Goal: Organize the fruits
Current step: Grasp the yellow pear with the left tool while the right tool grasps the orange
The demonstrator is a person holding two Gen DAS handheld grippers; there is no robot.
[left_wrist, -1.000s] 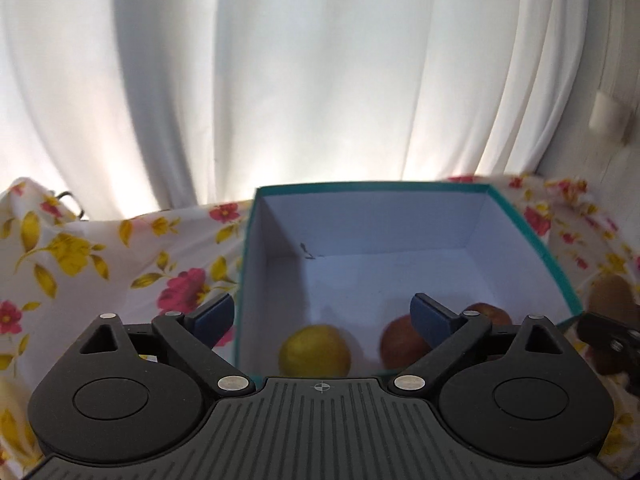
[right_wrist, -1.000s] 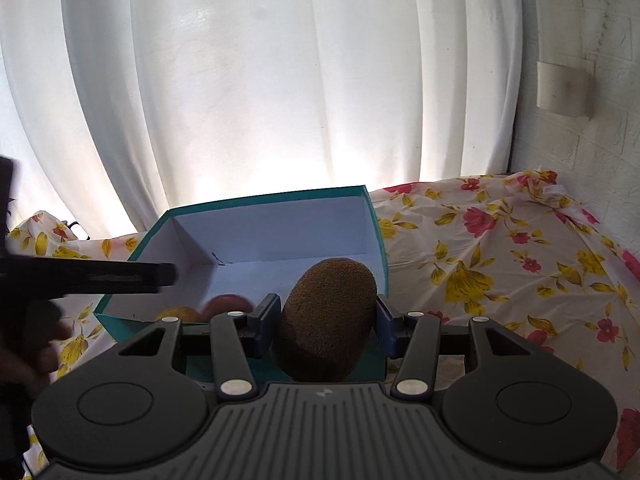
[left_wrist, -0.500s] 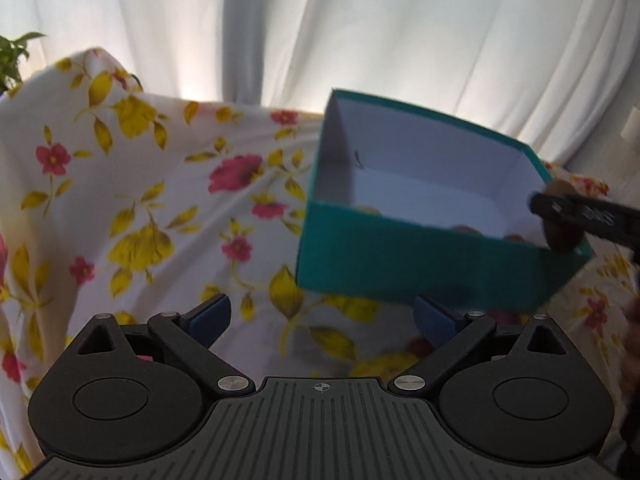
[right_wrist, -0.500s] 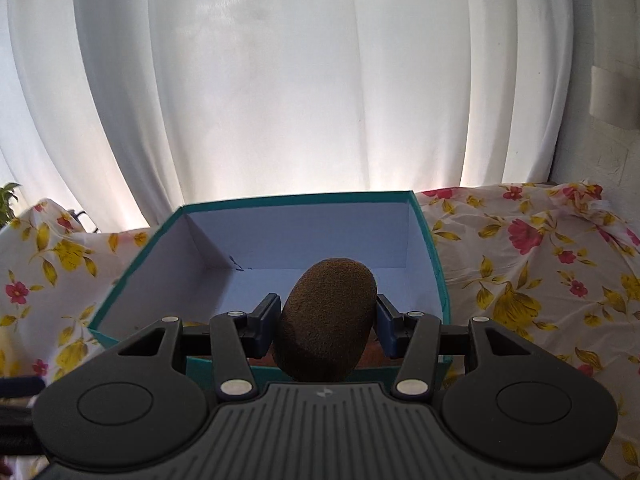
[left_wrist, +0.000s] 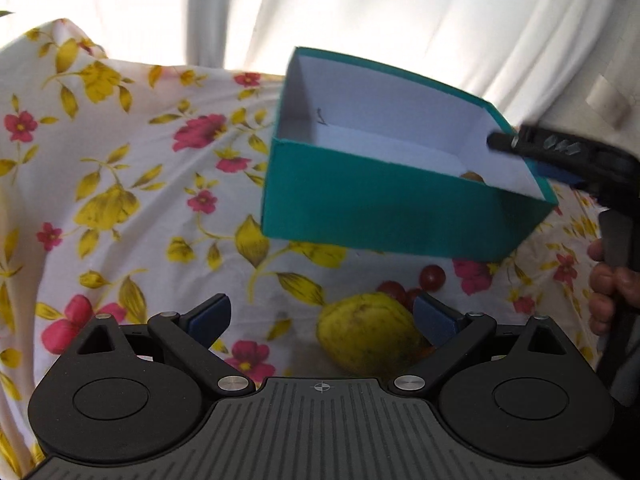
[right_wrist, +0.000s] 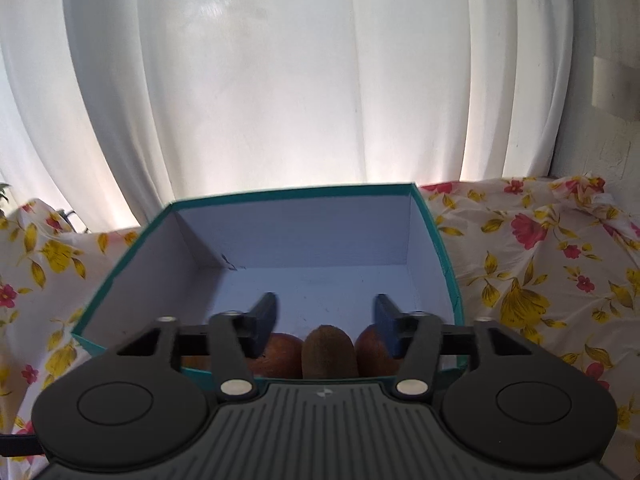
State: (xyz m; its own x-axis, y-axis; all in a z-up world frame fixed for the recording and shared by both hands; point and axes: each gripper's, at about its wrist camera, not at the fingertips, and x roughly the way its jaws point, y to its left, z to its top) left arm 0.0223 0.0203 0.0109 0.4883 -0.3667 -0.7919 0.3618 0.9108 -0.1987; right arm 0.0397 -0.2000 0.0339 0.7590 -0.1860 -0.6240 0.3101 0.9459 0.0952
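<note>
- The box wall hides nearly all the fruit inside.
- The yellow fruit covers part of the grapes.
- The right tool looks blurred.

**White Curtains and a Flowered Cloth**

A white curtain hung in long vertical folds across the whole back of the scene, and daylight glowed through it, brightest low down where the fabric met the surface. The light was soft and even, with grey shadows in the deeper pleats. A floral cloth, cream with red blossoms and yellow leaves, covered the surface below and lay rumpled, rising in a hump at the left. On the right stood a white, rough-textured wall bearing a pale rectangular plate. A sliver of green plant leaf showed at the far left edge.
</note>
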